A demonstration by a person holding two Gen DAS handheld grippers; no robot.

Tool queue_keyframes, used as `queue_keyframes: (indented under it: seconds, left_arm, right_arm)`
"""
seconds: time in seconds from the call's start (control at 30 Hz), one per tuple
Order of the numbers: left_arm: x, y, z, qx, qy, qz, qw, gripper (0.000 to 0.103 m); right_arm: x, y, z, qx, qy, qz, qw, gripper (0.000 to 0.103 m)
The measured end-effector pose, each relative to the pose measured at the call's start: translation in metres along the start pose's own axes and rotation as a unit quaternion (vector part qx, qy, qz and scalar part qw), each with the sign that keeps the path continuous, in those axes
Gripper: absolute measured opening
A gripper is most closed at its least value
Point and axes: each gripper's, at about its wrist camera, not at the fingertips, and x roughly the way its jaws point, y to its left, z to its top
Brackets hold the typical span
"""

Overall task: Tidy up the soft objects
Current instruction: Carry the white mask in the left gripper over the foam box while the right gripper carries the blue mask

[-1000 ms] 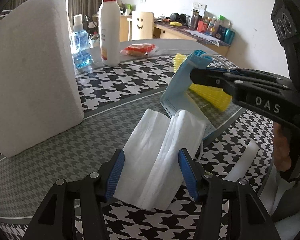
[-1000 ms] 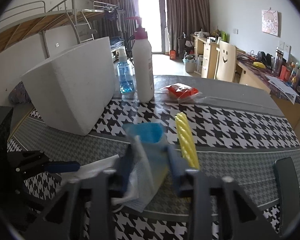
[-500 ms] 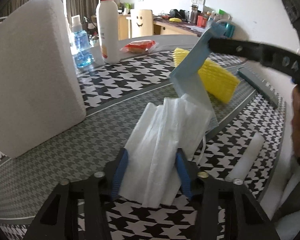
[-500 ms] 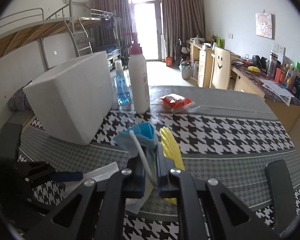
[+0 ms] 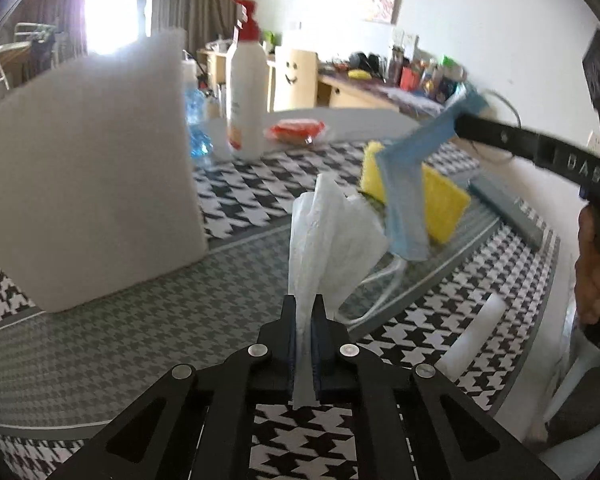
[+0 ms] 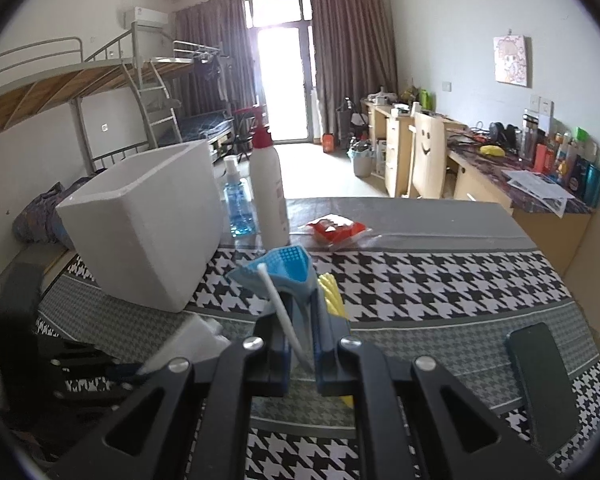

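My left gripper [image 5: 303, 310] is shut on a white face mask [image 5: 328, 232] and holds it up off the table. My right gripper [image 6: 302, 322] is shut on a blue face mask [image 6: 286, 266], whose white ear loop [image 6: 280, 312] runs between the fingers. In the left wrist view the blue mask [image 5: 406, 196] hangs from the right gripper's fingers [image 5: 496, 134], above a yellow sponge [image 5: 440, 196]. The white foam box [image 6: 148, 220] stands open on the left of the table. The white mask [image 6: 188, 342] shows low left in the right wrist view.
A white pump bottle [image 6: 269, 192], a blue spray bottle [image 6: 236, 200] and a red packet [image 6: 334, 230] stand at the table's far side. A dark phone [image 6: 540, 380] lies at right. A white foam strip [image 5: 474, 330] lies near the table's front edge.
My left gripper closed on the white mask and lifted it. My right gripper closed on the blue mask and raised it higher off the table.
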Motion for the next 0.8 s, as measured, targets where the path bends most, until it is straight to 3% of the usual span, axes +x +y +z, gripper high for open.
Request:
queue_keyframes:
  seconds: [0.8]
  left_arm:
    - [-0.081,0.002,0.018,-0.005,-0.106,0.038,0.9937,0.006]
  right_arm:
    - [-0.043,0.028,0.010,-0.023,-0.049,0.024,0.998,0.009]
